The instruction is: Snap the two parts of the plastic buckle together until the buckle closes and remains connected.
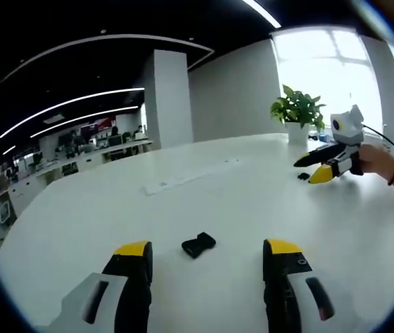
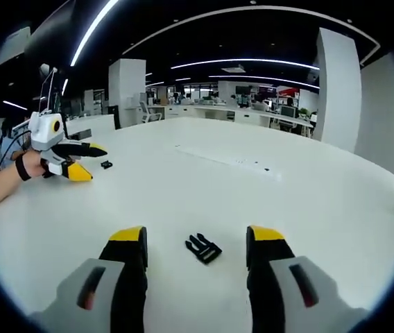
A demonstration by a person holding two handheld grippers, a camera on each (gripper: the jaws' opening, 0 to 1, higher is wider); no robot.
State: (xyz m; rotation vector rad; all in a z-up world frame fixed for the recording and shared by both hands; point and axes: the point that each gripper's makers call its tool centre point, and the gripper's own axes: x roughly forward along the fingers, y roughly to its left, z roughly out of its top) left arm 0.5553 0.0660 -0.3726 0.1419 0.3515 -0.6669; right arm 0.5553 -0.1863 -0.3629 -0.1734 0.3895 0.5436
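While both grippers hover with jaws spread (nothing pinched), the left gripper point(image 1: 207, 251) faces the buckle socket point(image 1: 198, 244). Before the right gripper point(image 2: 195, 239) the pronged buckle half point(image 2: 203, 249) lies on the white table point(image 2: 308, 187).

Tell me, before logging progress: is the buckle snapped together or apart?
Apart. One buckle half lies before the left claw, the pronged half before the right claw.

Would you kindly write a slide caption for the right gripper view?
Open right gripper poised over the pronged buckle half on the white table; left gripper beyond.
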